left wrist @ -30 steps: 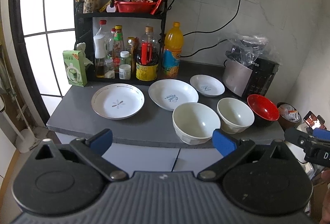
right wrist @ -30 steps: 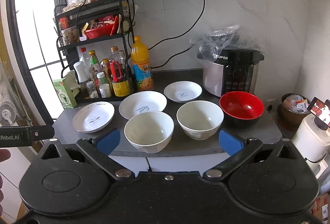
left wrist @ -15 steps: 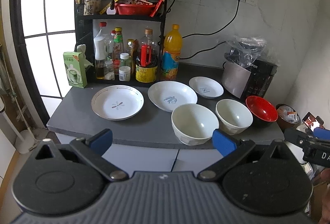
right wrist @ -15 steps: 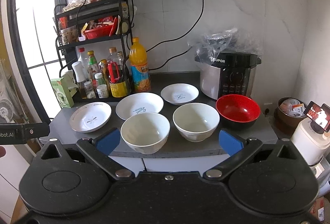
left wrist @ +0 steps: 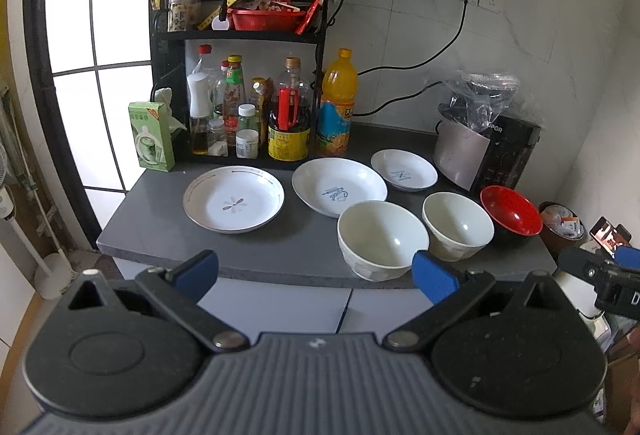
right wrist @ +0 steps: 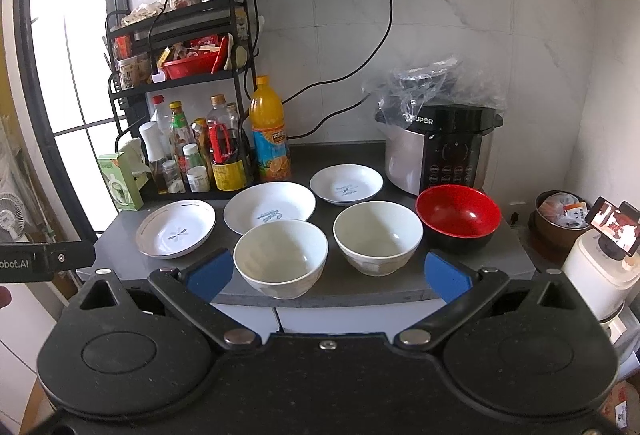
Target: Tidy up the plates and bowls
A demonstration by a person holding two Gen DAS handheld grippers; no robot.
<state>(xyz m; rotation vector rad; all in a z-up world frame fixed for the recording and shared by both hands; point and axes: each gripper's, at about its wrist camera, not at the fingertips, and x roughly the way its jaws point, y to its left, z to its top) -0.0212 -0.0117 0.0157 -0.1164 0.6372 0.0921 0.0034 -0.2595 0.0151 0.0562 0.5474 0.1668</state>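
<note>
Bowls (right wrist: 280, 259) upright, mouths facing up.

Occlusions and cut-offs, kitchen tabletop, both wrist views.

The black-and-silver pressure cooker (right wrist: 440, 151) has its lid hidden under a crumpled clear plastic bag (right wrist: 432, 85). The large off-white ceramic bowl (left wrist: 382, 241) is partly covered at its lower right by a blue pad of the left tongs (left wrist: 316, 273). The red-lined black bowl (left wrist: 511, 211) is overlapped on its left by the smaller off-white ceramic bowl (left wrist: 458, 225). Bottle labels on the black wire rack (left wrist: 240, 35) are too small to read. The other gripper's black body (right wrist: 44, 261) is cut by the left edge, its lettering incomplete. The phone screen (right wrist: 614, 221) is blurred.
</note>
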